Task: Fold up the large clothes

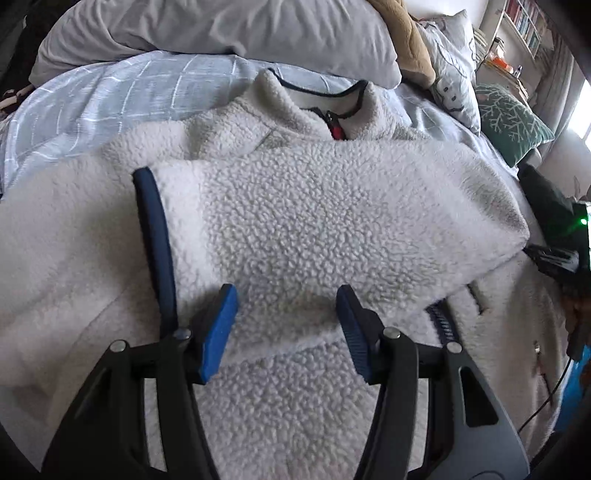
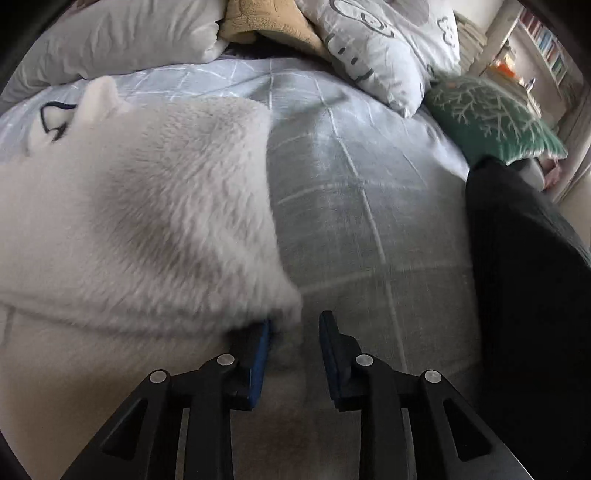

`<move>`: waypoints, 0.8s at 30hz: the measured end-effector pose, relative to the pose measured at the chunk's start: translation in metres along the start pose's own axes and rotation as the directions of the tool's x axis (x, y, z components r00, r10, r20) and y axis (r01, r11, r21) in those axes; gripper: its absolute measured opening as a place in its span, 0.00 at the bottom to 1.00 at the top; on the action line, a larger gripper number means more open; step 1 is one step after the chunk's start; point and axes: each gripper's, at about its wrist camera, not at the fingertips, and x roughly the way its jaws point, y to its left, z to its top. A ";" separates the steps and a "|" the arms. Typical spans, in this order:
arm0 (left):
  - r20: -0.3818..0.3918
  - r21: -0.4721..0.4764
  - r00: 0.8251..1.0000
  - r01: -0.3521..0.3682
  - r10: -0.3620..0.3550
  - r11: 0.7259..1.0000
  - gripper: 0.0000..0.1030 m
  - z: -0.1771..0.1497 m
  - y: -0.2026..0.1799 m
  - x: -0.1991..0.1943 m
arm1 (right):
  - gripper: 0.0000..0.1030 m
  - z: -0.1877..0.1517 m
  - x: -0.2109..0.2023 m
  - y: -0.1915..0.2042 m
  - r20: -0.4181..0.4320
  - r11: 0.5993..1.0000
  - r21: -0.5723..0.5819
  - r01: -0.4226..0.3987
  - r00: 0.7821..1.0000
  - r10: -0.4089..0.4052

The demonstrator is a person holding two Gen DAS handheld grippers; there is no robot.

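On the bed (image 1: 110, 88), your fleece (image 1: 295, 229) lies spread over the checked cover, collar (image 1: 314, 96) toward the pillows (image 1: 207, 33), one sleeve folded across the body with its blue cuff (image 1: 153, 236) at the left; your left hand-held gripper (image 1: 286, 332) hovers over that sleeve with jaws apart, nothing between them; your right hand-held gripper (image 2: 293, 354) sits at the fleece's right edge, jaws narrowly apart, pile brushing the left pad, no pinch that I can make out; expect thick, soft, bulky pile, light but springy, so folds will likely puff back; take hold at bound edges, the cuff or hem, biting deep through both layers.
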 end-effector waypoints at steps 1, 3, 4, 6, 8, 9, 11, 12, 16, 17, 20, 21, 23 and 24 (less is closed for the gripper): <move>0.014 -0.005 1.000 0.010 -0.010 1.000 0.56 0.000 0.001 -0.005 | 0.28 -0.003 -0.015 -0.005 0.014 0.999 0.018 -0.034 0.999 0.033; 0.063 -0.016 0.998 0.029 -0.028 0.999 0.56 0.001 0.005 -0.016 | 0.28 -0.001 -0.044 -0.011 0.095 0.995 0.040 -0.092 0.992 0.088; 0.074 -0.025 0.997 0.034 -0.032 0.999 0.56 0.001 0.007 -0.018 | 0.28 0.003 -0.055 -0.015 0.137 0.991 0.063 -0.119 0.985 0.109; 0.066 -0.044 0.997 0.044 -0.041 0.998 0.56 0.001 0.010 -0.016 | 0.28 0.011 -0.066 -0.018 0.194 0.979 0.099 -0.177 0.969 0.156; 0.054 -0.043 0.998 0.035 -0.033 0.998 0.56 -0.002 0.013 -0.009 | 0.27 0.023 -0.063 -0.012 0.224 0.964 0.122 -0.236 0.953 0.205; 0.039 -0.041 0.999 0.025 -0.024 0.999 0.56 -0.005 0.014 -0.003 | 0.27 0.028 -0.054 -0.008 0.224 0.957 0.133 -0.256 0.949 0.223; 0.030 -0.043 0.999 0.029 -0.028 0.999 0.56 -0.012 0.017 0.004 | 0.27 0.030 -0.029 0.001 0.176 0.947 0.159 -0.280 0.952 0.252; 0.047 -0.042 0.998 0.037 -0.035 0.998 0.56 -0.017 0.019 0.006 | 0.25 0.028 -0.013 0.005 0.131 0.948 0.175 -0.266 0.960 0.246; 0.028 -0.055 0.999 0.033 -0.032 0.998 0.56 -0.015 0.018 -0.001 | 0.21 0.023 0.014 0.022 0.055 0.974 0.132 -0.183 0.983 0.177; 0.015 -0.067 0.999 0.032 -0.031 0.997 0.57 -0.014 0.018 -0.006 | 0.23 0.029 0.003 0.023 0.045 0.975 0.131 -0.182 0.983 0.178; -0.004 -0.116 1.000 0.019 -0.020 0.993 0.68 -0.009 0.021 -0.027 | 0.33 0.038 -0.034 0.012 0.079 0.956 0.164 -0.244 0.969 0.234; -0.001 -0.128 1.000 0.008 -0.009 0.992 0.69 -0.008 0.023 -0.037 | 0.45 0.038 -0.048 0.009 0.088 0.956 0.166 -0.241 0.970 0.229; -0.002 -0.155 1.000 -0.023 0.023 0.988 0.71 -0.004 0.029 -0.059 | 0.61 0.039 -0.074 0.007 0.107 0.963 0.163 -0.212 0.975 0.197; -0.004 -0.176 1.000 -0.029 0.029 0.984 0.73 -0.003 0.034 -0.069 | 0.66 0.037 -0.088 0.007 0.111 0.964 0.169 -0.205 0.976 0.188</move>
